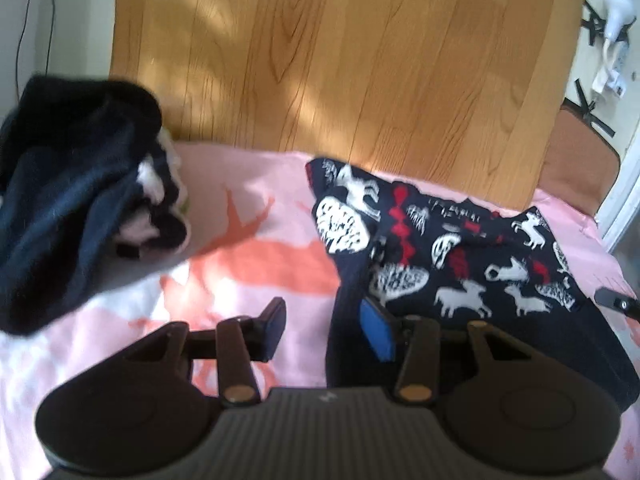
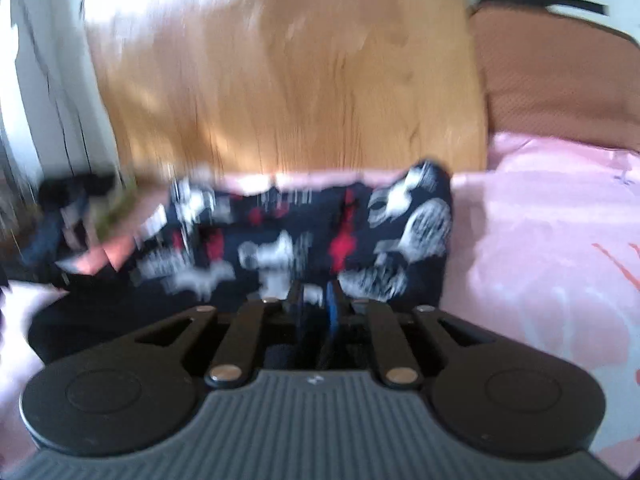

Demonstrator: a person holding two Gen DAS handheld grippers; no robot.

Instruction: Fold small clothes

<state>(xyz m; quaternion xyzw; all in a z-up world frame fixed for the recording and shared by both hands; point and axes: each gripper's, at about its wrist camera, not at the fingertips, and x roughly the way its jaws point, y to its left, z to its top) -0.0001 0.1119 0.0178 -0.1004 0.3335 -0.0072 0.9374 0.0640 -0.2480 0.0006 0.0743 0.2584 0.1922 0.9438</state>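
A dark knitted garment (image 1: 452, 256) with white animals and red marks lies bunched on the pink blanket (image 1: 240, 240), against the wooden headboard (image 1: 340, 60). My left gripper (image 1: 326, 330) stands open at its left edge. A dark fold of the garment lies between the jaws beside the blue right pad, with bare blanket showing next to the left finger. In the blurred right wrist view the garment (image 2: 288, 240) fills the middle. My right gripper (image 2: 315, 304) is nearly closed, with a fold pinched at its tips. One right finger (image 1: 616, 302) shows at the garment's right edge.
A pile of dark blue and white clothes (image 1: 72, 200) sits at the left of the bed, seen blurred as the dark pile (image 2: 60, 216). A brown cushion (image 2: 552, 80) lies at the right of the headboard. A white plug (image 1: 616, 12) hangs on the wall.
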